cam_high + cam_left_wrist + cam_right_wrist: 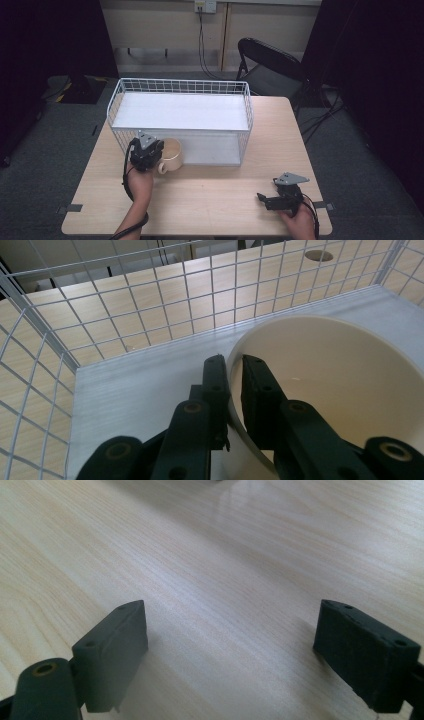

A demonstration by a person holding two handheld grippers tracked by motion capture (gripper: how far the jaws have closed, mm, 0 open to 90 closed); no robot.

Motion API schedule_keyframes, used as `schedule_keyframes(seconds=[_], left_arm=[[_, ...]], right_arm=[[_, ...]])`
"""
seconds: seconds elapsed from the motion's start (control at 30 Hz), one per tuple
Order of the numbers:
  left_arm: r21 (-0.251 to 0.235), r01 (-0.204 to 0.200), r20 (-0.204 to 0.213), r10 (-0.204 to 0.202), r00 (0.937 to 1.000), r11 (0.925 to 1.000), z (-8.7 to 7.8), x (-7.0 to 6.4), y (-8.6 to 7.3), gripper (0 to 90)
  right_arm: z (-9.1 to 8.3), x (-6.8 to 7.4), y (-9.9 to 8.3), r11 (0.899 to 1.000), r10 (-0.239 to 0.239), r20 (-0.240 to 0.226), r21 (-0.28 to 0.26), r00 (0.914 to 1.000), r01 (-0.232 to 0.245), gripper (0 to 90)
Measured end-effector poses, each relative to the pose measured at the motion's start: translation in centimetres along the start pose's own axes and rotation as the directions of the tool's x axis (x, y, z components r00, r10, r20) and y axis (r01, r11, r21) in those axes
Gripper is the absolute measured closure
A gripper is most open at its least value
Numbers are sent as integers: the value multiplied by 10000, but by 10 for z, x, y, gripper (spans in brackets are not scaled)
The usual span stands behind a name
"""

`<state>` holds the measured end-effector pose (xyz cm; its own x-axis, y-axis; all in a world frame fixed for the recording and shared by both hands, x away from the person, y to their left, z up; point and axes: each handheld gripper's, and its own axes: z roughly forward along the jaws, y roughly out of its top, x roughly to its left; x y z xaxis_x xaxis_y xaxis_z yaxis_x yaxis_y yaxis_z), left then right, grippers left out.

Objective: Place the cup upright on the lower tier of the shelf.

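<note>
A cream mug (171,154) sits at the open front of the white wire rack (180,117), on its lower shelf. My left gripper (146,151) is shut on the mug's rim; in the left gripper view one jaw is outside the wall and the other inside the mug (340,375), with the gripper (234,371) pinching the rim. My right gripper (265,199) rests low over the table near the front right edge, open; in the right gripper view the gripper (230,630) has bare wood between its wide-set jaws.
The rack has an upper white shelf (180,111) and wire sides (35,405). The wooden table (210,190) stretches between the two hands. A black folding chair (270,65) stands behind the table's far right corner.
</note>
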<state>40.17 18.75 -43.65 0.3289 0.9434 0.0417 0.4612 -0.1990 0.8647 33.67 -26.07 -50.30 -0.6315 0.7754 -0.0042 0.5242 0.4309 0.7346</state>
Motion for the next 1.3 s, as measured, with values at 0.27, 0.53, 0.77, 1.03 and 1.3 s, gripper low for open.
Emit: schedule_keyframes(seconds=[0.27,0.53,0.77,1.03,1.3], left_arm=[[-51,142,7,-142,9999,9999,2,0,1,813],[-61,267,238,-266,9994,9996,-2,2,2,759],[-95,333,292,-330,9990,9994,-3,2,4,734],[68,412,657,-416,9970,9991,-6,2,6,617],[39,690,1184,-690,9906,9976,-14,3,11,454]], right_arm=[[0,0,0,10000,-1,-1,-1,10000,1,132],[0,0,0,10000,-3,-1,-3,10000,3,132],[0,0,0,10000,3,-1,0,10000,-3,132],[0,0,0,10000,-2,1,-2,10000,2,132],[0,0,0,10000,-3,-1,-1,10000,3,132]])
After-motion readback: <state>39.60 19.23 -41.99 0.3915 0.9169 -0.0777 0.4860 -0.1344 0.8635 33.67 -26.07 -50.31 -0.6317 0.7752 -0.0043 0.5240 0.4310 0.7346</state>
